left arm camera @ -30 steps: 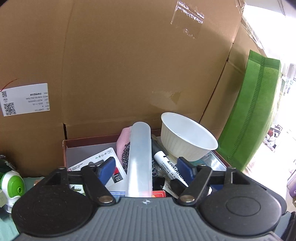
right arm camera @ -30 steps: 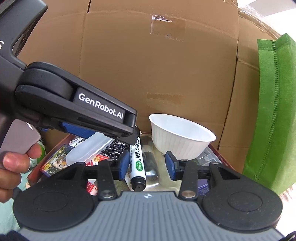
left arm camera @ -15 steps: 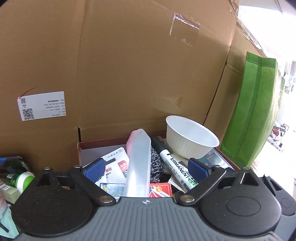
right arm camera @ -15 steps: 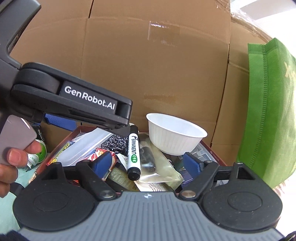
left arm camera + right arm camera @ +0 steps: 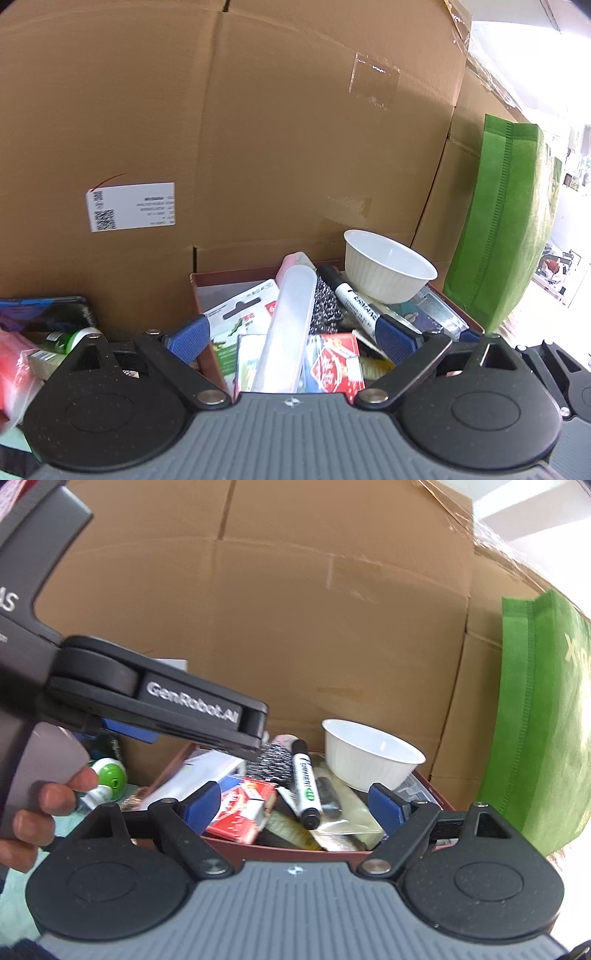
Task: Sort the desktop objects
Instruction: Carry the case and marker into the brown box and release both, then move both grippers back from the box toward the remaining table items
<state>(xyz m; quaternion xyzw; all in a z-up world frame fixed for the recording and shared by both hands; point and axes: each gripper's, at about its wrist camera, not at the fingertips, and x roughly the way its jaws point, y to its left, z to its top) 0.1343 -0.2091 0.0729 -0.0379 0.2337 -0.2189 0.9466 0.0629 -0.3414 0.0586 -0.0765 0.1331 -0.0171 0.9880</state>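
— Where is the black permanent marker with the white label?

— One marker, lying in the dark red tray ahead of the right gripper, long axis running away from it, cap end nearest. One white ribbed plastic bowl sits beyond, right.

— And the jaws?

— Right's have just been opening, nothing clamped. The left gripper has also spread, over one frosted plastic tube. Cardboard boxes wall the far edge.
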